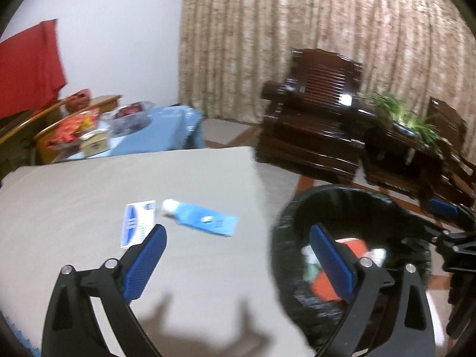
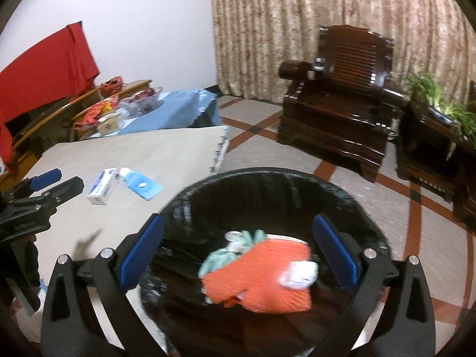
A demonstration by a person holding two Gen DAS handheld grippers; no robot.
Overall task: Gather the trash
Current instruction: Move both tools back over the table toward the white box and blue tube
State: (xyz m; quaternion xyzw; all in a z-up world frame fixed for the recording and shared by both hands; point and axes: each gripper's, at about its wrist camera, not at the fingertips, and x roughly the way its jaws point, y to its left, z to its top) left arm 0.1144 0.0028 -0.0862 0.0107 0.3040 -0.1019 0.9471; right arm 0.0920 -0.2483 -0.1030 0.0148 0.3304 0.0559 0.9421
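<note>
**Two things left on the table, bin waiting beside it**

The right gripper (image 2: 238,255) hung over the black bin (image 2: 372,202) with its jaws wide apart and nothing between them. Down in the bin lay an orange cloth (image 2: 261,279) with some white and green bits on it. It looked like that load was already dropped in.

The left gripper (image 1: 238,255) also had its jaws wide apart and held nothing. It pointed at the edge of the grey table (image 1: 89,178), with one finger over the table and the other over the bin.

Two pieces of trash were left on the table: a small white and blue box (image 1: 138,223) and a blue tube (image 1: 205,220) with a white cap. They lay just beside each other, almost touching, near the middle of the table.

The next step was probably to fetch one of them. The box stood nearer the left gripper, so that one made sense first. A good way would be to come down with one finger on each long side and squeeze. The tube lay flat and thin, so the fingers would need to go right down to the tabletop.

The bin stood close against the table's edge, so the way over was short. The table around the trash was bare. The two grippers were near each other, so they could bump.
</note>
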